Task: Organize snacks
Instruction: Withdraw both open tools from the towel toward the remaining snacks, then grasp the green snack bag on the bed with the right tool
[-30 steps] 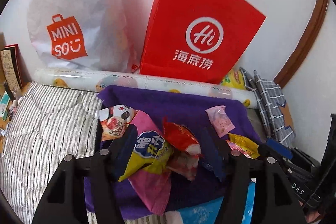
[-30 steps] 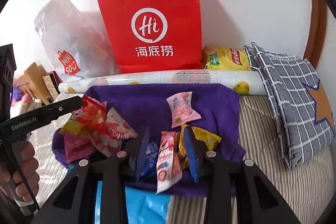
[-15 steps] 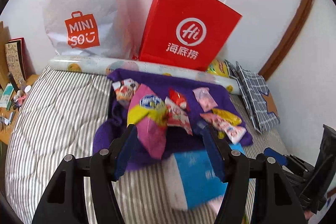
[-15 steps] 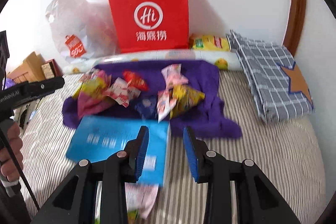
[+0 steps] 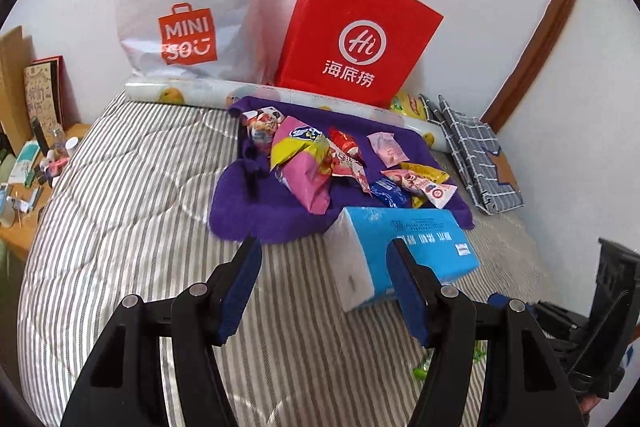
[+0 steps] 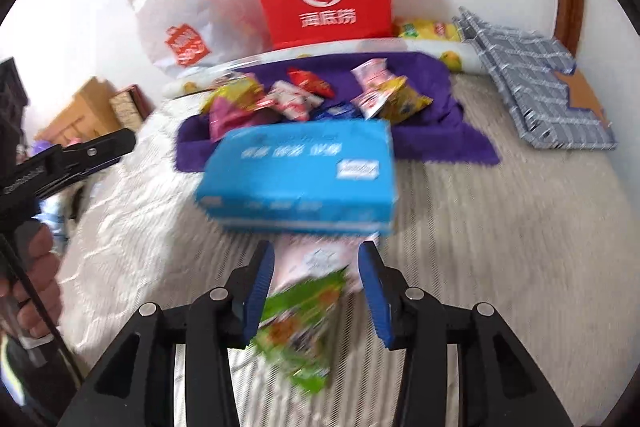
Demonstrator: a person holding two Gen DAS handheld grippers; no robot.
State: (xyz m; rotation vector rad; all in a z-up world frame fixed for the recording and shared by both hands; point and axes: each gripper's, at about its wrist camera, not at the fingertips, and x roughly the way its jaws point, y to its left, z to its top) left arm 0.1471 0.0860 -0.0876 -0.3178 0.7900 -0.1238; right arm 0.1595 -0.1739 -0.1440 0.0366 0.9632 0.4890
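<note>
Both claws have pulled back from the snack pile toward the near edge of the bed, and the packets that sat between their jaws a second ago now lie well ahead of them. The right claw [image 6: 316,277] has just been opening; its jaws stand moderately apart with a green and pink packet [image 6: 302,319] lying loose on the bed between them, pads not pressing it. The left claw [image 5: 326,287] holds nothing, jaws at a middling width over bare striped bed [image 5: 132,195]; the person's hand [image 6: 34,279] grips its handle.

Just beyond the claws lies a blue tissue pack [image 6: 298,173], its far side overlapping the near edge of the purple towel [image 5: 260,215]. The snack pile [image 5: 320,159] sits on that towel toward the middle of the bed. At the far edge, against the wall, stand a red paper bag [image 5: 352,39] and a white plastic bag [image 5: 188,11], with a patterned roll [image 5: 180,93] lying in front of them.

The step in hand seems to be picking up the stray green packet. To do it well, lower the right claw squarely over the packet's middle, close on the crinkly film rather than a corner, and lift clear of the tissue pack before carrying it to the others.
</note>
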